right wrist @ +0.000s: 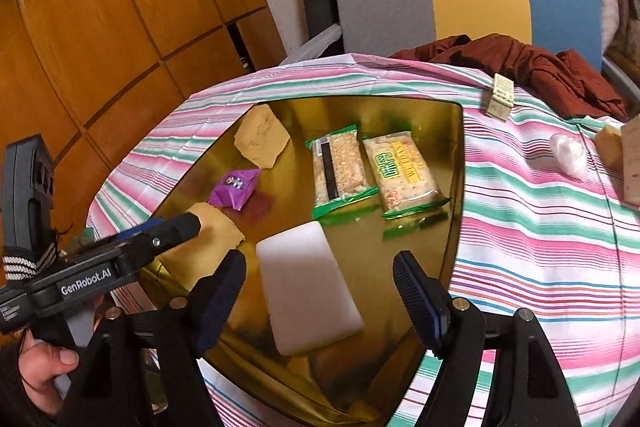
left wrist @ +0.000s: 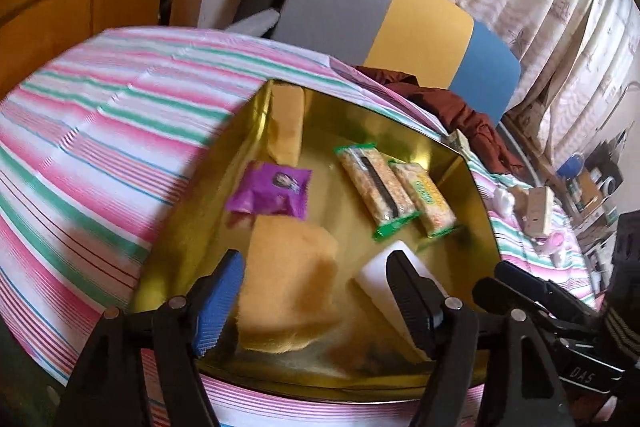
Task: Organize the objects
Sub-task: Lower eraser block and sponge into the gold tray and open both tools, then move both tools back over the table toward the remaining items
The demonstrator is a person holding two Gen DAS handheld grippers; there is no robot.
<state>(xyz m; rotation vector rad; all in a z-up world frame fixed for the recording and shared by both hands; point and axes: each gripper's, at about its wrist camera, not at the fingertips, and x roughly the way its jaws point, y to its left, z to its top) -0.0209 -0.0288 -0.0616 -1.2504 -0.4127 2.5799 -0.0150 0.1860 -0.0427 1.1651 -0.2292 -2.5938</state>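
Both grippers hang spread over a gold tray [right wrist: 456, 147] on a striped tablecloth [right wrist: 540, 227]. Right gripper [right wrist: 320, 291] straddles a white block [right wrist: 308, 291] without touching it. Left gripper [left wrist: 316, 291] stands wide above a tan sponge [left wrist: 288, 291], its right finger hiding part of the white block. Farther in lie a purple packet [right wrist: 234, 189], two green-edged cracker packs [right wrist: 376, 171] and another tan sponge [right wrist: 262, 141]. Motion blur smears the small items on the cloth.
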